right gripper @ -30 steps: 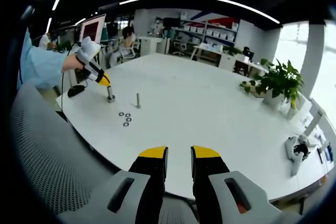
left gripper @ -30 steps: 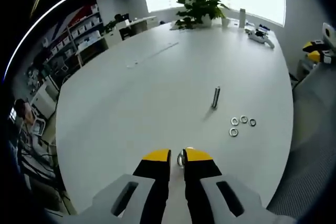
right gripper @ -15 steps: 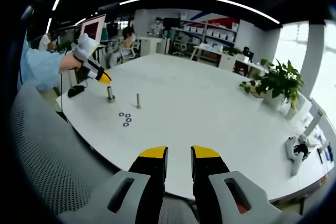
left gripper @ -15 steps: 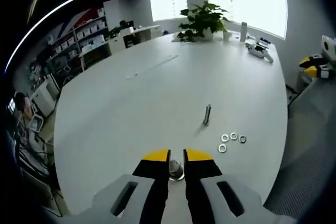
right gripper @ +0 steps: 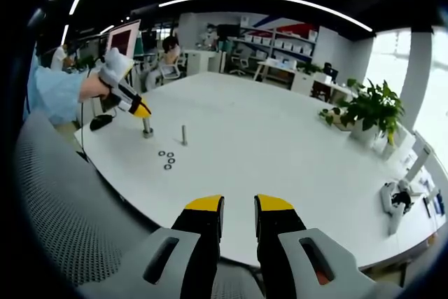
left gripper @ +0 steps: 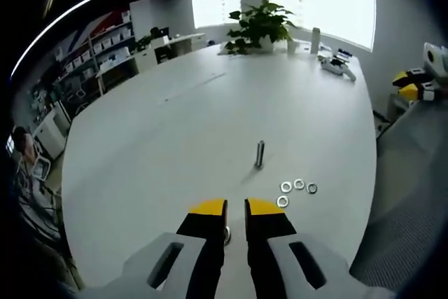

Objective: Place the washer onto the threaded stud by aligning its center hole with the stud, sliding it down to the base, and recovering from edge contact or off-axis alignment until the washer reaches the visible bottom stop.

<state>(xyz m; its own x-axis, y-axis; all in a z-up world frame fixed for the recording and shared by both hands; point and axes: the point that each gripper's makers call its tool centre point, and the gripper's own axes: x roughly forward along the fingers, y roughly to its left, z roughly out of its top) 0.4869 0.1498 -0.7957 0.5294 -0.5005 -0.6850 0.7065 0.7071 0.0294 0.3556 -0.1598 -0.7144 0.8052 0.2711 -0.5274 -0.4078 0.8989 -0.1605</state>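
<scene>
My left gripper (left gripper: pixel 236 209) is shut on a small metal washer (left gripper: pixel 227 234), a sliver of which shows low in the narrow gap between the jaws. In the right gripper view a person's hand holds that left gripper (right gripper: pixel 142 111) tip-down just over a short threaded stud (right gripper: pixel 148 129) near the table's edge. A second stud (left gripper: pixel 260 153) (right gripper: pixel 184 134) stands upright close by, with several loose washers (left gripper: pixel 297 190) (right gripper: pixel 166 158) beside it. My right gripper (right gripper: pixel 239 206) hangs off the table's near side, narrowly open with nothing between its jaws. It appears far to the right (left gripper: pixel 411 85).
The white table (left gripper: pixel 168 131) (right gripper: pixel 280 138) is large and rounded. A potted plant (left gripper: pixel 257 22) (right gripper: pixel 369 108) and a white tool (left gripper: pixel 336 65) (right gripper: pixel 395 202) sit at its far end. A grey mesh chair (right gripper: pixel 56 194) is beside the right gripper. A black object (right gripper: pixel 101 122) lies by the left hand.
The left gripper view has drifted, and the metal piece between its jaws sits lower in the gap. In the right gripper view the left gripper dipped slightly toward the stud. The right gripper is unchanged.
</scene>
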